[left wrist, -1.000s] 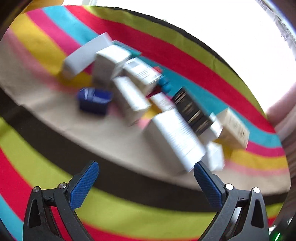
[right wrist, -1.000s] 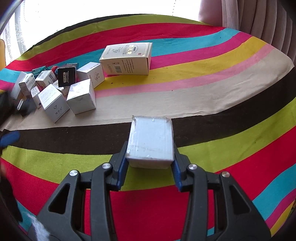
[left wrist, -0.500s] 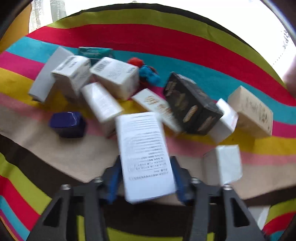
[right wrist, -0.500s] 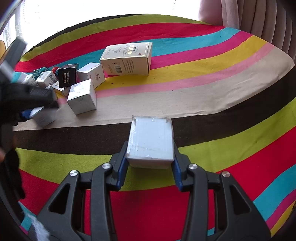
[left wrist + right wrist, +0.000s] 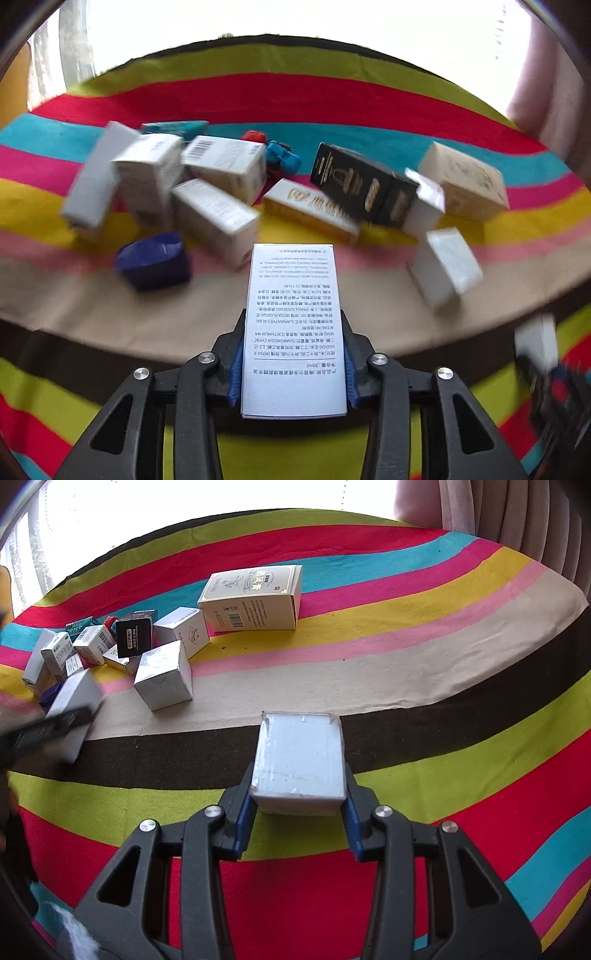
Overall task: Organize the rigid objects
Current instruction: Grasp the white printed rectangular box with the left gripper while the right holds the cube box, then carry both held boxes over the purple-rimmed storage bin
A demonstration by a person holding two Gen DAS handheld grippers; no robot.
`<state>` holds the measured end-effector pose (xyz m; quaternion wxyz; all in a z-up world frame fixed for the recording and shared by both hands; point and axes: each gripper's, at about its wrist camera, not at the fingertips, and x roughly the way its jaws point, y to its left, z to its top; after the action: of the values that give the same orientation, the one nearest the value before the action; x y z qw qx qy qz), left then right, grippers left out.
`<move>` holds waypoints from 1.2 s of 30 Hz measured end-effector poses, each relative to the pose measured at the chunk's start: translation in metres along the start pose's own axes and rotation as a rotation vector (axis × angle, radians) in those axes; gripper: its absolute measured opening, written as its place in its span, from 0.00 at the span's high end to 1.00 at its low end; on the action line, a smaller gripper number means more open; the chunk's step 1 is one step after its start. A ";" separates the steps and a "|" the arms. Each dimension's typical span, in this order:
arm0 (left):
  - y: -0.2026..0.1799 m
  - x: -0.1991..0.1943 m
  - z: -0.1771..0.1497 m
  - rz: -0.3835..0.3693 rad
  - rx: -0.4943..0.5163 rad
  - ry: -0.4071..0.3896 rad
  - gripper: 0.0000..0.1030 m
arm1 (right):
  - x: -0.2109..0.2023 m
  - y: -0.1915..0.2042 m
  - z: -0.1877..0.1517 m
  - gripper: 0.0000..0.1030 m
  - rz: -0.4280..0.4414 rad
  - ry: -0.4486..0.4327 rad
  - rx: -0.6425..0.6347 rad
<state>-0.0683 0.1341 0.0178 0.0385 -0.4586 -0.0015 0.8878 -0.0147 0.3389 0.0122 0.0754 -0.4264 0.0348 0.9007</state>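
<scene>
Left gripper (image 5: 293,365): its jaws are closing on a tall white printed carton (image 5: 293,325), the blue pads pressing both long sides low on the box.
Right gripper (image 5: 297,812): its jaws are gripping a plain white box (image 5: 300,760) narrowly, holding it above the striped cloth surface (image 5: 424,672).
Where the cartons are lying: the loose pile is sitting at 11 to 12 o'clock from the left gripper; a black gold-printed box (image 5: 360,184) is leaning at 1 o'clock, a dark blue container (image 5: 153,260) at 10 o'clock, a silver box (image 5: 445,267) at 2 o'clock.
Big cream carton (image 5: 255,598): lying alone at 11 o'clock from the right gripper.
Step in hand: probably securing the printed carton for lifting out of the pile.
Doing it well: I would be keeping the squeeze gentle, since thin card likely dents; lifting straight up, clear of the silver box; keeping the carton square in the pads so it is not pivoting.
</scene>
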 end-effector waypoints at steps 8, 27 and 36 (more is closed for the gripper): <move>0.053 -0.057 -0.062 0.010 0.064 -0.093 0.59 | 0.000 0.000 0.000 0.56 0.003 0.001 0.005; 0.111 -0.122 -0.146 -0.059 -0.011 -0.115 0.59 | -0.079 0.080 -0.060 0.57 0.196 0.005 -0.135; 0.118 -0.138 -0.162 -0.060 -0.004 -0.119 0.59 | -0.118 0.132 -0.108 0.57 0.264 0.005 -0.242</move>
<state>0.1356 0.0019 0.0317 0.0643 -0.4050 -0.0194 0.9119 0.1192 0.1825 0.0349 -0.0956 -0.4263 -0.0178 0.8993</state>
